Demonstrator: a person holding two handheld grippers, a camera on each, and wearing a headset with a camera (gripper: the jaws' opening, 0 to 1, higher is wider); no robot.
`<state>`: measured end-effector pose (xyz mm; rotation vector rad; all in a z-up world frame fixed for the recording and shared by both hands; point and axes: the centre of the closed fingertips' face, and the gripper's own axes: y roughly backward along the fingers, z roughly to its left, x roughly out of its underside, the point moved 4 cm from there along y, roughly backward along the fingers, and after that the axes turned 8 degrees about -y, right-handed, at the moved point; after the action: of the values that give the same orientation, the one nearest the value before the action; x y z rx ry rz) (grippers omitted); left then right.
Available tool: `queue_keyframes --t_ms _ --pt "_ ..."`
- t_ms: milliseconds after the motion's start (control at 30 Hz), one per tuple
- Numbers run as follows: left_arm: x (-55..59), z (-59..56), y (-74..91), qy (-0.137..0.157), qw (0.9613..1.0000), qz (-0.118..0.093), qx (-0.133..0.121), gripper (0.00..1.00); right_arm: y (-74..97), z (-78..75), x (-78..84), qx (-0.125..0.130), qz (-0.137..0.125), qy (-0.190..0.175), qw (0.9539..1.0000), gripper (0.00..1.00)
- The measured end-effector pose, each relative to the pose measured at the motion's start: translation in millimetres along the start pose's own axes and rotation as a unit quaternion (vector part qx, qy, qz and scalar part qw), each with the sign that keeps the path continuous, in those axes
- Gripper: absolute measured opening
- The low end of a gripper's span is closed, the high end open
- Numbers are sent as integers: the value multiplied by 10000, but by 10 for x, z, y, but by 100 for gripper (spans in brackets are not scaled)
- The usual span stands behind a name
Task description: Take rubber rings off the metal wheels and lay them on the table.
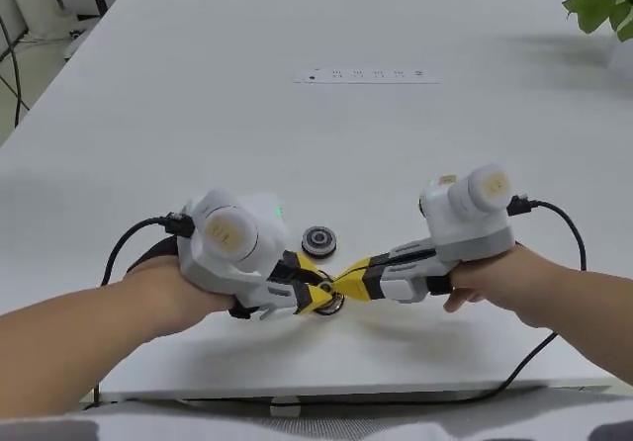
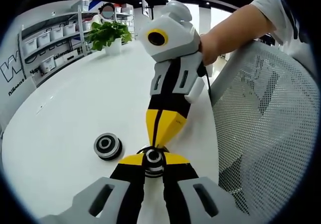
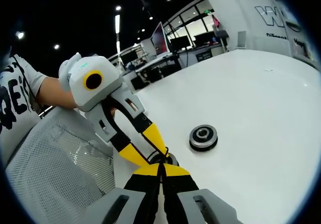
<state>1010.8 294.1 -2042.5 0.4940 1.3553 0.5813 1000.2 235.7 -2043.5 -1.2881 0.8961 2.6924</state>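
The left gripper (image 1: 313, 297), at 7 o'clock in the head view, is clamped on a metal wheel (image 1: 332, 303) just above the table (image 1: 247, 134) near its front edge. A second wheel (image 1: 318, 240) lies flat on the table at 12 o'clock from the held one, close by. From 3 o'clock the right gripper (image 1: 345, 285) meets the held wheel, its jaws pressed together on the thin black rubber ring (image 2: 144, 149) at the rim.
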Motion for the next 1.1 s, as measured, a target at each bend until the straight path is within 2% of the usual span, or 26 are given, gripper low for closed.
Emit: queue_keyframes --t_ms 333,467,1100 --pt "-2 5 9 41 10000 15 86 9 7 46 -14 8 -49 -7 10000 0" --pt "-4 16 24 6 10000 24 80 13 10 55 -24 0 -81 -14 10000 0" --pt "-120 -23 186 16 9997 -206 105 20 59 14 -67 -109 -224 -125 9996 0"
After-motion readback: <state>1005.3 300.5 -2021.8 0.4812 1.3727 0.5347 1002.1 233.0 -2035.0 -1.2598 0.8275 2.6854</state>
